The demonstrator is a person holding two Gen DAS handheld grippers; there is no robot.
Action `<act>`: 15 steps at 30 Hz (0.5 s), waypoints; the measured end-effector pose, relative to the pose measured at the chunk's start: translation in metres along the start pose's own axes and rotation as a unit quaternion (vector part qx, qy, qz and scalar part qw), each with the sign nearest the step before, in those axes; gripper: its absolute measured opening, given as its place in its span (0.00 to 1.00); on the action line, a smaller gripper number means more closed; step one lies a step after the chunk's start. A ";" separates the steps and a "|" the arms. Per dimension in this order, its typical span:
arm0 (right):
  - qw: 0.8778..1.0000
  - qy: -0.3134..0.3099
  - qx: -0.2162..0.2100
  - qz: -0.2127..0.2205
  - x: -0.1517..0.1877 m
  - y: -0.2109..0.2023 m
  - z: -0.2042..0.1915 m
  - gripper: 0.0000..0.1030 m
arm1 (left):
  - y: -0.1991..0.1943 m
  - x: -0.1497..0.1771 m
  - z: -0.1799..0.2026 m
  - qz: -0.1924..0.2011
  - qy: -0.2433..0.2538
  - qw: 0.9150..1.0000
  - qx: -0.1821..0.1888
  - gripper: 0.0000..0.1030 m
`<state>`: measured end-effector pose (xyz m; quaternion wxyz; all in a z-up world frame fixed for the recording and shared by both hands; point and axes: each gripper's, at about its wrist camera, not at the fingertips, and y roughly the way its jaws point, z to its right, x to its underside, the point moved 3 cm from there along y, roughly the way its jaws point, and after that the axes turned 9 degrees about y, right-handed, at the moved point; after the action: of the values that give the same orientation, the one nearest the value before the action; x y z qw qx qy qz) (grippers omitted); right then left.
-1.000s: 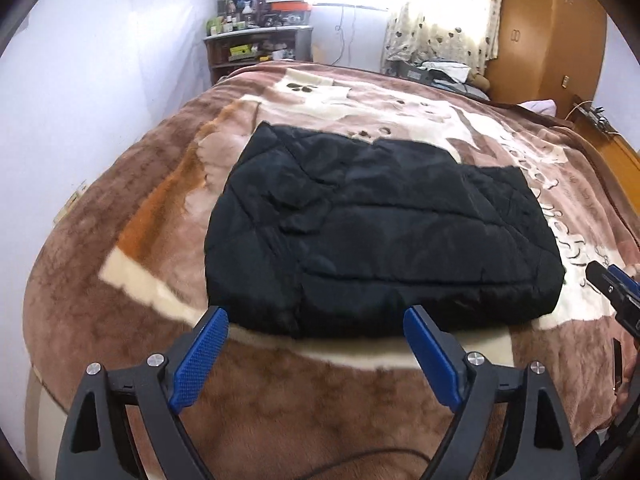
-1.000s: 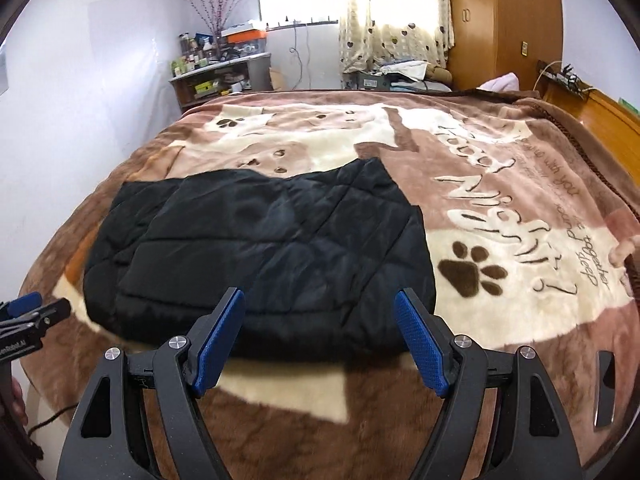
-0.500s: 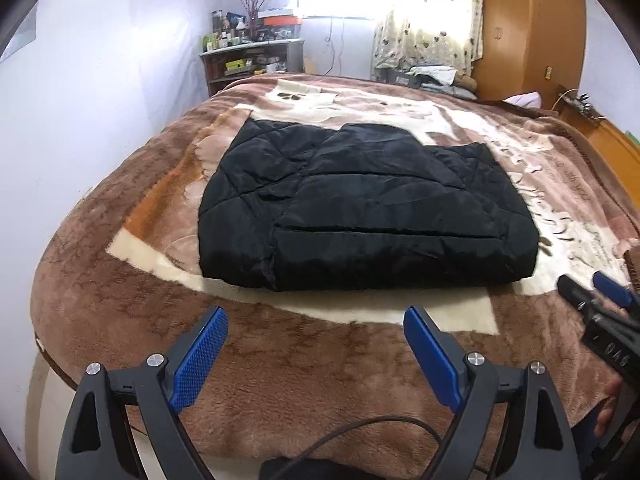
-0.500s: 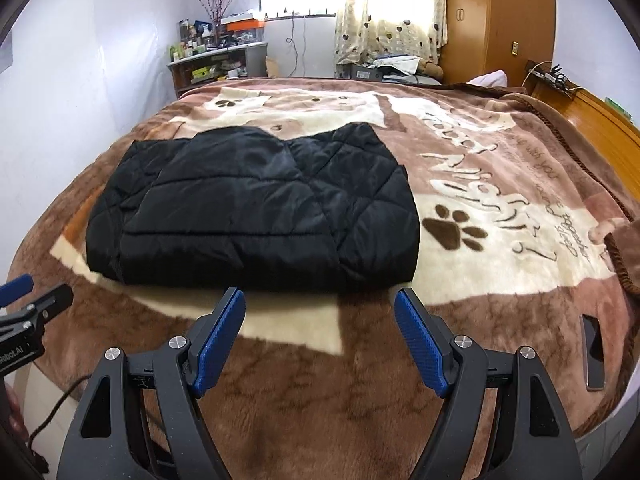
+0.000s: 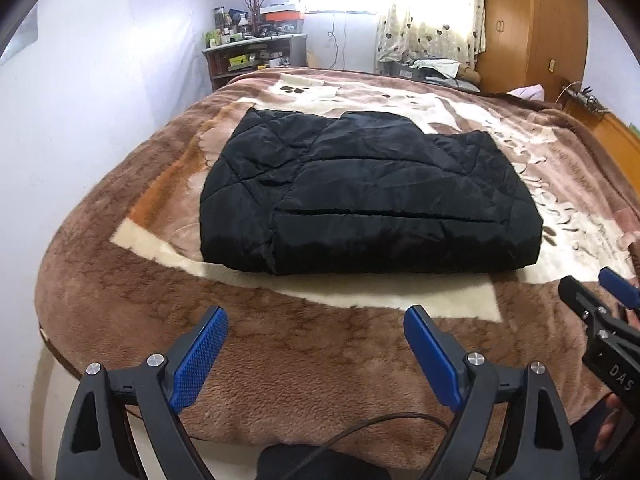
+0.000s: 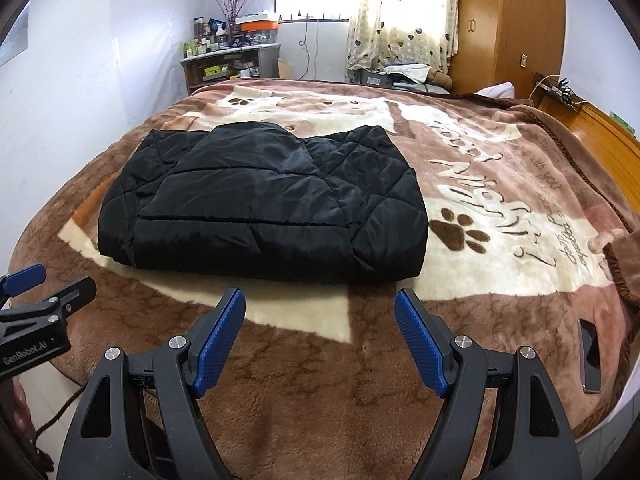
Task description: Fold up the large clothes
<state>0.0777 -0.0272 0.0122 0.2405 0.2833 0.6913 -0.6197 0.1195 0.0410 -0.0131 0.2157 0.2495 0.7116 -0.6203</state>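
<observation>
Currently both tongs are spread wide and empty. Left tongs (image 5: 316, 344) hang over the brown border of the blanket (image 5: 320, 392) at the near edge of the bed, well short of the jacket. Right tongs (image 6: 320, 330) are in the same pose, just beside the left ones; each shows at the edge of the other's view.

Black quilted jacket (image 5: 368, 196) lies folded into a flat rectangle on the blanket's cream and tan part, clear of both tongs. Fold edge faces the cameras; a seam or pocket line runs across the top layer, hard to tell which.

Dark flat thing, probably a phone (image 6: 589, 356), lies on the blanket near the bed's right edge, well apart from the jacket. A cable (image 5: 372, 426) curves below the left tongs.
</observation>
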 end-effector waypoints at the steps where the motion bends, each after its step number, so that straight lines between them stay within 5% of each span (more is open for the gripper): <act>1: 1.000 0.000 -0.001 0.001 0.000 0.000 0.000 0.75 | -0.001 0.000 0.000 0.003 -0.001 1.000 0.002 0.87; 15: 1.000 -0.007 -0.004 0.007 0.003 -0.005 -0.005 0.75 | -0.006 0.001 -0.005 0.018 -0.009 1.000 0.002 0.87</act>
<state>0.0719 -0.0221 0.0141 0.2508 0.2831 0.6900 -0.6171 0.1151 0.0455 -0.0079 0.2326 0.2574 0.7040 -0.6197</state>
